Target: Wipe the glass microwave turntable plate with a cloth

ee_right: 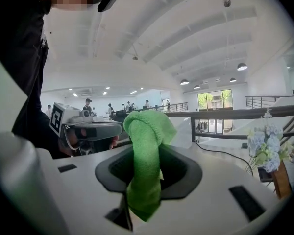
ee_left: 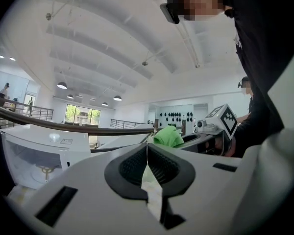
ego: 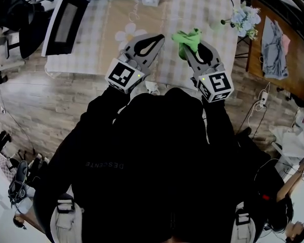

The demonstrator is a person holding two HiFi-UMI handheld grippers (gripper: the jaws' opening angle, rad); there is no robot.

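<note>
Holds green cloth (ego: 188, 37) clamped in right gripper (ego: 189, 52), bunched beyond its jaws for wiping, with left gripper (ego: 158, 38) alongside, closed and empty.

In the head view my black jacket (ego: 157, 161) fills the lower middle of the frame and hides my arms and the near edge of the table (ego: 91, 59). At the upper left the microwave (ego: 66, 19) is cut by the top edge, so I cannot see into it. In the right gripper view the green cloth (ee_right: 146, 165) covers the line where the jaws meet, and the people (ee_right: 88, 104) at middle left are too small to tell apart.
</note>
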